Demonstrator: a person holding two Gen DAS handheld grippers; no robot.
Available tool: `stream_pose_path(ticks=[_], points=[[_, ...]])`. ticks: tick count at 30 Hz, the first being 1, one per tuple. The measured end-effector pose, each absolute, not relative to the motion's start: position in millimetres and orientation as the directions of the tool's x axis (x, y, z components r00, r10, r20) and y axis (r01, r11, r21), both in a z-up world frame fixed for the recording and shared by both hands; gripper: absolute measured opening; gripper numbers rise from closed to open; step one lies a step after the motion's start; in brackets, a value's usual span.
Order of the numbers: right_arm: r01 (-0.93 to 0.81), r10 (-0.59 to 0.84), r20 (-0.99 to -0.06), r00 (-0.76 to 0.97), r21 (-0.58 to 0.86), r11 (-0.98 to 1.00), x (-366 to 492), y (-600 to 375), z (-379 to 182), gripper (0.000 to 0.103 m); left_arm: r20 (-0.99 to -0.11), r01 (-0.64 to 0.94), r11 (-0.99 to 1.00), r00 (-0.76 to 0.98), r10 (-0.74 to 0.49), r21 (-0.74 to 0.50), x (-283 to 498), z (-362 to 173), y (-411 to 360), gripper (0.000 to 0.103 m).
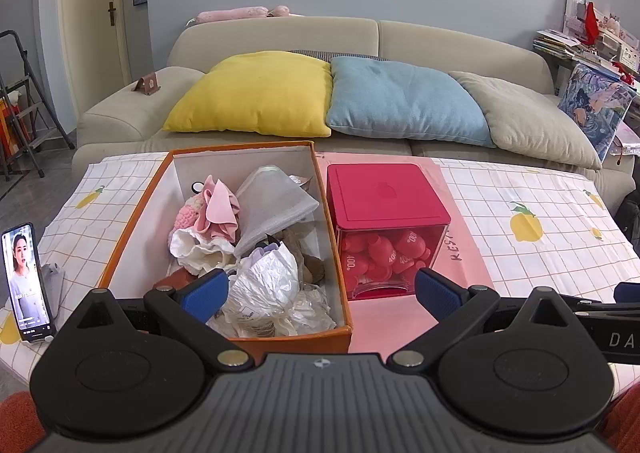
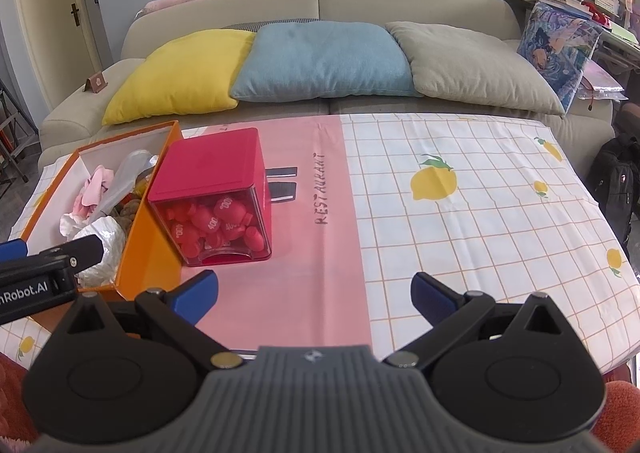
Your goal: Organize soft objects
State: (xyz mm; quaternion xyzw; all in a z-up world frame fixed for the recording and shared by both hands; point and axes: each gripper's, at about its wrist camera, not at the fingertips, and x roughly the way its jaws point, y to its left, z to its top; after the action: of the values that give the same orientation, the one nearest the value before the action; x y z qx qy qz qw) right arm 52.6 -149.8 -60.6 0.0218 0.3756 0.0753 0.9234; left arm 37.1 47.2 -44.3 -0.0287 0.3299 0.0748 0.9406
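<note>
An orange box point(image 1: 136, 221) holds soft things: a pink cloth point(image 1: 220, 207), a grey mesh pouch point(image 1: 276, 201), white cloth point(image 1: 200, 249) and crinkled white plastic point(image 1: 266, 281). My left gripper point(image 1: 322, 293) is open and empty, its left finger over the box's near end. The box shows at left in the right wrist view point(image 2: 154, 241). A red-lidded clear cube point(image 1: 384, 193) full of red soft pieces stands right of the box, and shows in the right wrist view point(image 2: 212, 165). My right gripper point(image 2: 314, 293) is open and empty over the pink cloth strip.
A checked lemon-print tablecloth point(image 2: 480, 221) with a pink centre strip point(image 2: 296, 245) covers the table. A phone point(image 1: 26, 281) stands at the table's left edge. A sofa point(image 1: 400, 37) with yellow, blue and grey cushions lies behind. A stepladder point(image 1: 20, 101) stands far left.
</note>
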Motion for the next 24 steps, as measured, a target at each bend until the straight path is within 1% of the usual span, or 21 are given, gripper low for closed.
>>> stream_pose_path(ticks=[24], points=[[-0.13, 0.159, -0.696, 0.701, 0.094, 0.987, 53.2, -146.0, -63.1, 0.1, -0.623, -0.143, 0.99, 0.774, 0.117, 0.008, 38.5, -43.0, 45.0, 0.103]])
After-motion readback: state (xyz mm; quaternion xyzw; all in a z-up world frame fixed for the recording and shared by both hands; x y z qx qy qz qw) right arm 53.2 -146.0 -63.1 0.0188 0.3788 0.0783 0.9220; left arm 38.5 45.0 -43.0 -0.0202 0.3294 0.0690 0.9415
